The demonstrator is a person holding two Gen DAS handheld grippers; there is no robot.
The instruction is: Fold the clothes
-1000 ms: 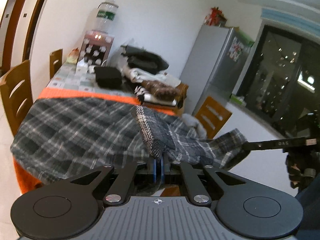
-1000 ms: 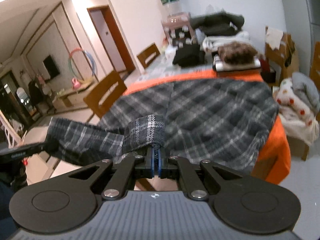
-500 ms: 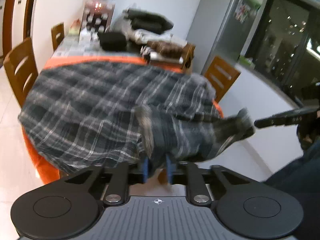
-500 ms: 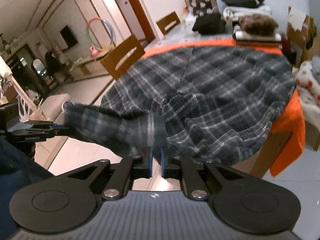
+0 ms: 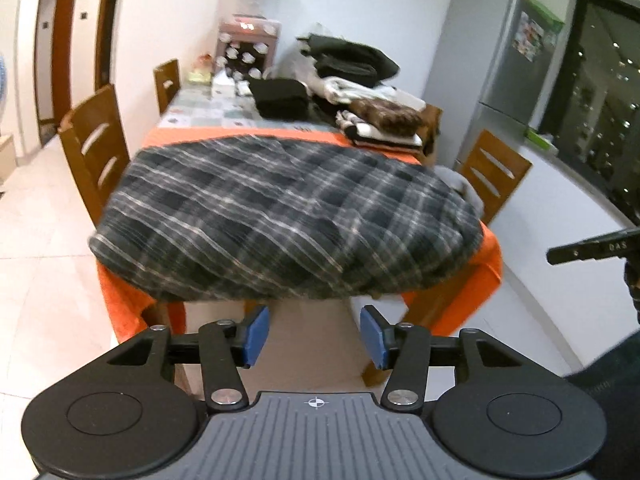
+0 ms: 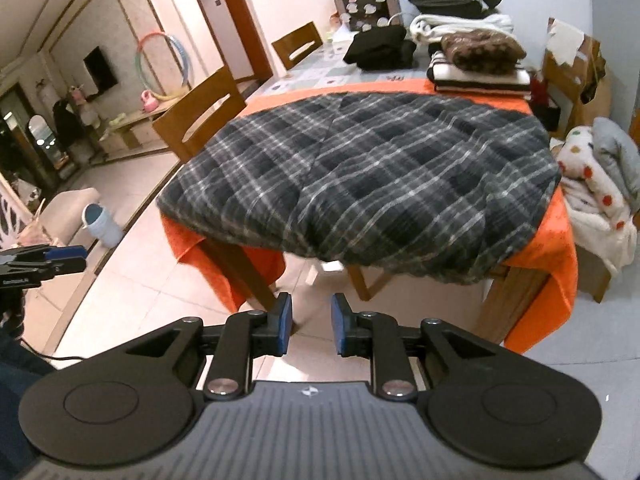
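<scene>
Left wrist view: you've let go – both grippers (image 5: 314, 336) (image 6: 311, 330) now gape empty, shirt (image 5: 280, 220) dropped onto the table (image 5: 490, 256), ready for its next fold.

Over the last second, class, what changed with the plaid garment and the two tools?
Both tools let go: the left tool and right tool, shut on the plaid garment's near edge earlier, now stand open and empty. The garment dropped onto the orange-covered table. The clothes stacked behind stayed put.

The plaid garment (image 5: 280, 216) is smeared with motion blur; it hides most of the orange tablecloth (image 5: 490, 256) beneath.
</scene>
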